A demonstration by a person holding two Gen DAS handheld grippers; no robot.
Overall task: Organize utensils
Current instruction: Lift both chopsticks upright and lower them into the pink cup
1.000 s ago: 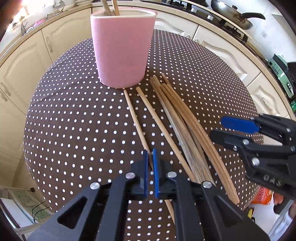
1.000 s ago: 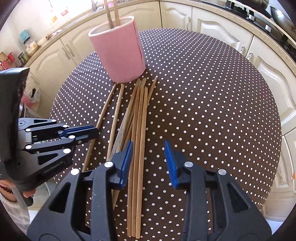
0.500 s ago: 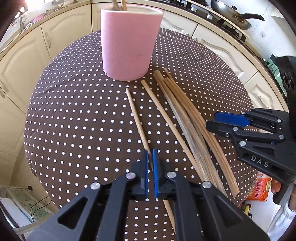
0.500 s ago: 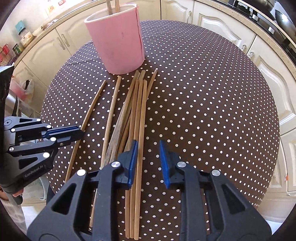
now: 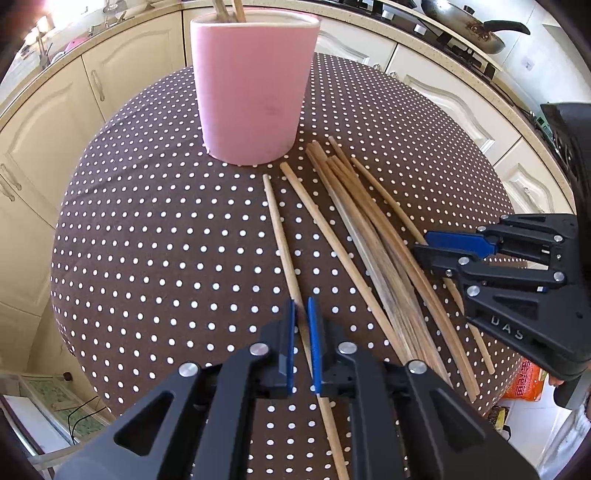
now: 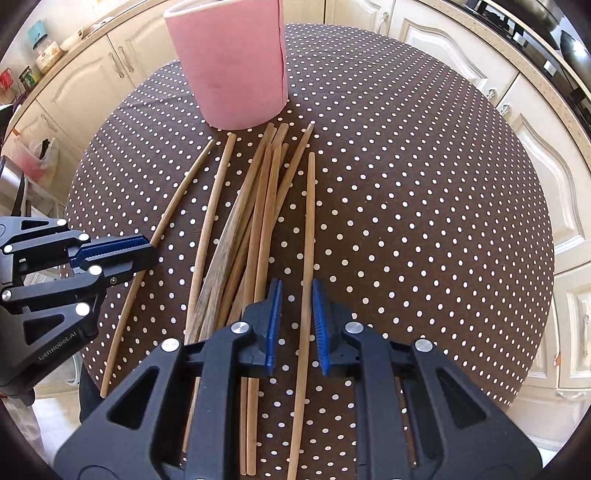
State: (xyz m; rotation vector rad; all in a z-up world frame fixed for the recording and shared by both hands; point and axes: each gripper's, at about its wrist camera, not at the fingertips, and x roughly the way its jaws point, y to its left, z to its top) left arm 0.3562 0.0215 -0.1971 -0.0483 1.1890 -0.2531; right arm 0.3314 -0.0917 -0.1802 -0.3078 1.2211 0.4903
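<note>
A pink cup [image 5: 255, 88] [image 6: 227, 62] stands on the far side of the dotted table, with two chopsticks in it. Several wooden chopsticks [image 5: 369, 236] [image 6: 255, 214] lie fanned out in front of it. My left gripper [image 5: 302, 314] is shut on the leftmost chopstick [image 5: 280, 236], which lies low on the cloth; this gripper shows in the right wrist view [image 6: 122, 254]. My right gripper [image 6: 297, 306] is open, its jaws on either side of the rightmost chopstick [image 6: 309, 221], not touching; it shows in the left wrist view [image 5: 439, 247].
The round table with a brown polka-dot cloth [image 5: 147, 240] [image 6: 424, 184] drops off at its edges. Cream kitchen cabinets [image 5: 55, 110] curve behind it. A frying pan [image 5: 465, 22] sits on the stove at the back right.
My right gripper has moved forward and to the right and narrowed around the rightmost chopstick, which now lies apart from the pile. My left gripper stays shut on its chopstick.
</note>
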